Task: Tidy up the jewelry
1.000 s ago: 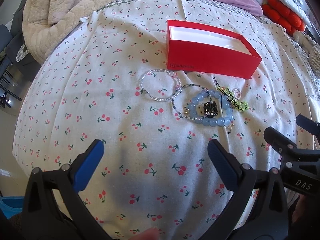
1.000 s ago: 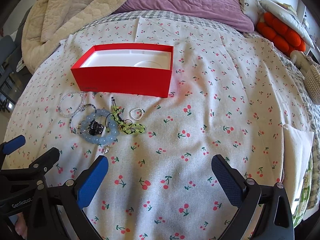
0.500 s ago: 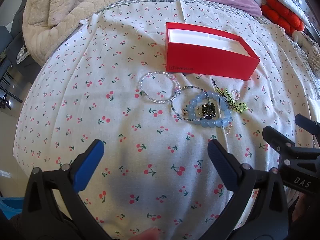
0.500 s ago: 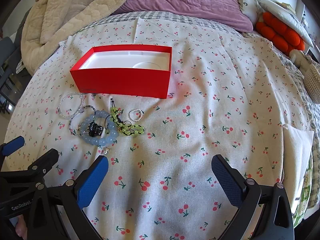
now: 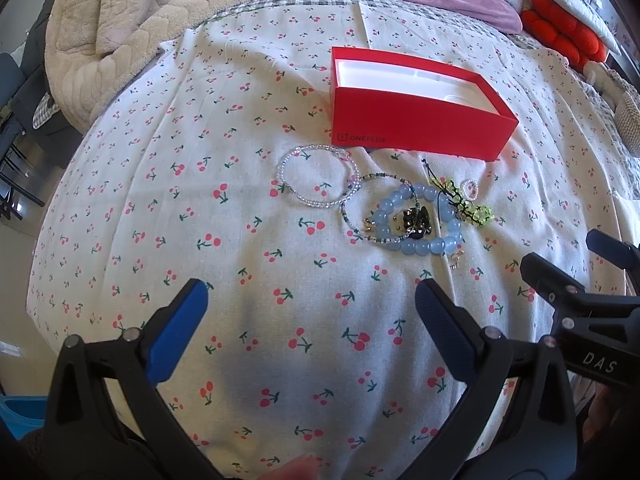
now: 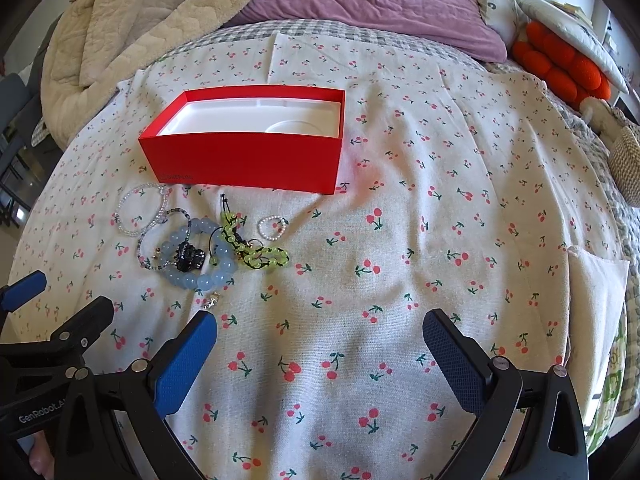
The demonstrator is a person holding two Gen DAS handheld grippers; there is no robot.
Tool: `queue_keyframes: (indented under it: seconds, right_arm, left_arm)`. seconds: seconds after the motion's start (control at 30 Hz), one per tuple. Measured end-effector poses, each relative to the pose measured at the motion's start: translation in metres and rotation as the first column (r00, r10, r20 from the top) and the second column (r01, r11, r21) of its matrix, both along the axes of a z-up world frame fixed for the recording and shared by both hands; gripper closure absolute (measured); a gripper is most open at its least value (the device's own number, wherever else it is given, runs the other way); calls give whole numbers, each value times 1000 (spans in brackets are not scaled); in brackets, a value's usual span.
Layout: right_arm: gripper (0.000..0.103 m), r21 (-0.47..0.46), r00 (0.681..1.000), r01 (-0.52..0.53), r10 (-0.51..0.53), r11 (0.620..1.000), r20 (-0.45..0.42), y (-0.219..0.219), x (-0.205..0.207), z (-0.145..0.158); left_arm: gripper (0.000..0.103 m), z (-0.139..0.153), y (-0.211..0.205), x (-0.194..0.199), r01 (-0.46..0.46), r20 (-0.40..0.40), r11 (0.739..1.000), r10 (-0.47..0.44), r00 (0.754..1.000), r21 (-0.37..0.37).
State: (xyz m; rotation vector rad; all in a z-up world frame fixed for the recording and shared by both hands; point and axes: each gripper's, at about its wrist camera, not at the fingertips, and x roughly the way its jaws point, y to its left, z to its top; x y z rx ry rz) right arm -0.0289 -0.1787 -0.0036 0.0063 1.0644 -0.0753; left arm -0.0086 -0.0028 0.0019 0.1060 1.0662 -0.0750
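Jewelry: a loose heap on the bed [image 5: 280,360], just in front of the red box [image 5: 416,120].
Red box: open, white inside, nothing in it.
Left gripper [image 5: 312,300]: jaws wide apart, holding nothing.
Right gripper [image 6: 320,332]: jaws wide apart, holding nothing.
Blue bead bracelet [image 5: 420,246]: ringing a dark charm [image 5: 416,220].
Clear bead bracelet [image 5: 316,176]: leftmost.
Green cord bracelet [image 6: 260,252]: touching the blue one.
Pearl ring [image 6: 272,228]: slightly apart.

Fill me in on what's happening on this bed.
A person holds two handheld grippers over a cherry-print sheet, about to tidy jewelry. The left gripper and the right gripper both hover with jaws wide open, holding nothing. A pile of bracelets, including a blue bead bracelet and a clear bead bracelet, lies untouched in front of the open red box, which looks empty.
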Motion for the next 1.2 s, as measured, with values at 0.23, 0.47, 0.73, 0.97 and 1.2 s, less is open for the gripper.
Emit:
queue_keyframes:
  seconds: [0.23,0.47,0.73,0.97,1.2]
  right_arm:
    - [0,0,1000,0,0,1000,0,0,0,0]
    - [0,0,1000,-1,1,1000,-1,0,0,0]
    - [0,0,1000,-1,1,1000,-1,0,0,0]
    - [0,-9,1000,3,-3,1000,-3,-1,1,-1]
    - [0,-13,1000,3,-4,1000,-24,-4,6,-3]
  left_arm:
    - [0,0,0,0,1,-2,1000,-1,1000,0]
    - [0,0,0,0,0,0,1000,0,1000,0]
    - [0,0,0,0,1,0,1000,-1,1000,1]
    - [0,-1,4,2,-6,-2,1000,6,1000,4]
    - [0,0,12,10,16,-8,1000,-16,1000,6]
